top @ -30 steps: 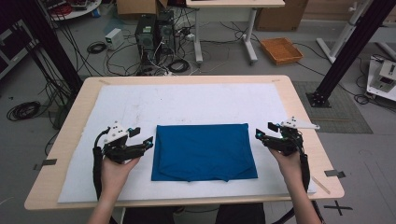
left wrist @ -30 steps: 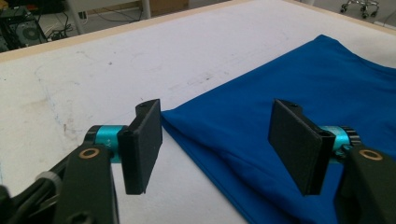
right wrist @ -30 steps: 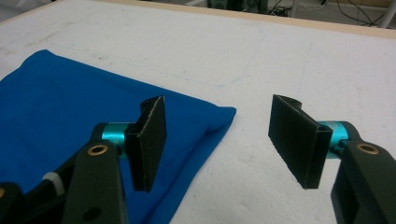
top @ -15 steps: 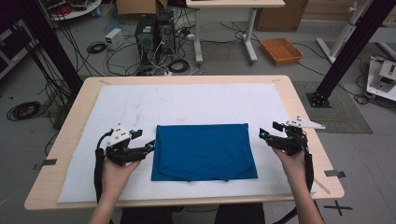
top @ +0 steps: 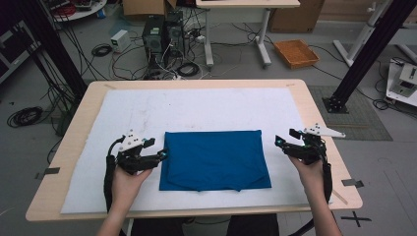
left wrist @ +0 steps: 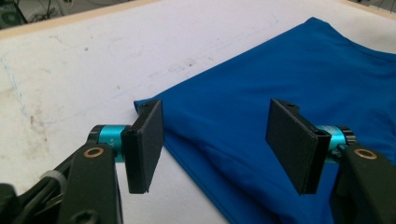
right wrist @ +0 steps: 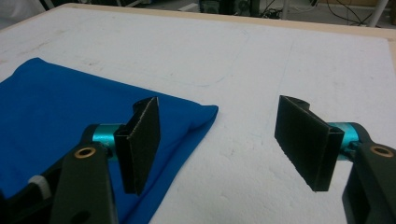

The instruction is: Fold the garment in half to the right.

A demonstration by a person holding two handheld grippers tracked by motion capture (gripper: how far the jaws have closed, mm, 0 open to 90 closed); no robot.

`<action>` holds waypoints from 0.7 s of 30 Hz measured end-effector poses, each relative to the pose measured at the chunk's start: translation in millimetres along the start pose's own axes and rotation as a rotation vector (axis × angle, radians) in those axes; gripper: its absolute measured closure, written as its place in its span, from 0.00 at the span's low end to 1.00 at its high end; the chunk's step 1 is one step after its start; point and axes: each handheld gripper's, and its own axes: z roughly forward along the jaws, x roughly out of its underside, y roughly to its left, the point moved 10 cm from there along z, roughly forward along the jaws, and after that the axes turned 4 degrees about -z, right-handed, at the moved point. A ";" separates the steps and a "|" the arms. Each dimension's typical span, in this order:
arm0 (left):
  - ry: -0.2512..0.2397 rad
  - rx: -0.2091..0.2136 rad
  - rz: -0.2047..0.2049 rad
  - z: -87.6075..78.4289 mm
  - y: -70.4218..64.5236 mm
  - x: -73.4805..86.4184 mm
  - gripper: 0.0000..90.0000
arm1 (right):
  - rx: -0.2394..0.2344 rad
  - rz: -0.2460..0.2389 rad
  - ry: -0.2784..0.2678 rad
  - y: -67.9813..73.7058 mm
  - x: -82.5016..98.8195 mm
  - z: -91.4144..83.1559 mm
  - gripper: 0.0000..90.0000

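A blue cloth (top: 216, 160) lies folded flat on the white mat (top: 206, 108), in front of the person. My left gripper (top: 160, 156) sits at the cloth's left edge, low over the mat. In the left gripper view its jaws (left wrist: 217, 140) stand apart over the cloth's near corner (left wrist: 289, 70); they have just been closing a little, and the pads are not pressing on it. My right gripper (top: 285, 138) hovers just off the cloth's right edge. Its jaws (right wrist: 224, 140) have been opening; bare mat lies between them, with the cloth's corner (right wrist: 56, 107) beside the left pad.
The mat covers most of the wooden table (top: 314, 113), with bare white surface behind and beside the cloth. Computer cases (top: 162, 34), cables and an orange tray (top: 296, 53) are on the floor beyond the table. Black frame posts stand at both sides.
The left gripper has crept right, up to the cloth's left edge. The right gripper has drifted slightly outward. The cloth lies as before.
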 end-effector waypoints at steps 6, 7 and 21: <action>0.012 0.005 -0.038 -1.1 -1.5 1.0 0.41 | 0.008 0.002 -0.002 -2.1 0.0 0.0 0.35; 0.011 0.010 -0.049 -1.8 -2.2 0.1 0.41 | 0.008 -0.001 -0.004 -2.0 -0.3 0.3 0.35; 0.081 0.019 -0.257 -25.4 -12.2 26.1 0.42 | 0.013 -0.016 0.002 1.2 0.4 1.4 0.35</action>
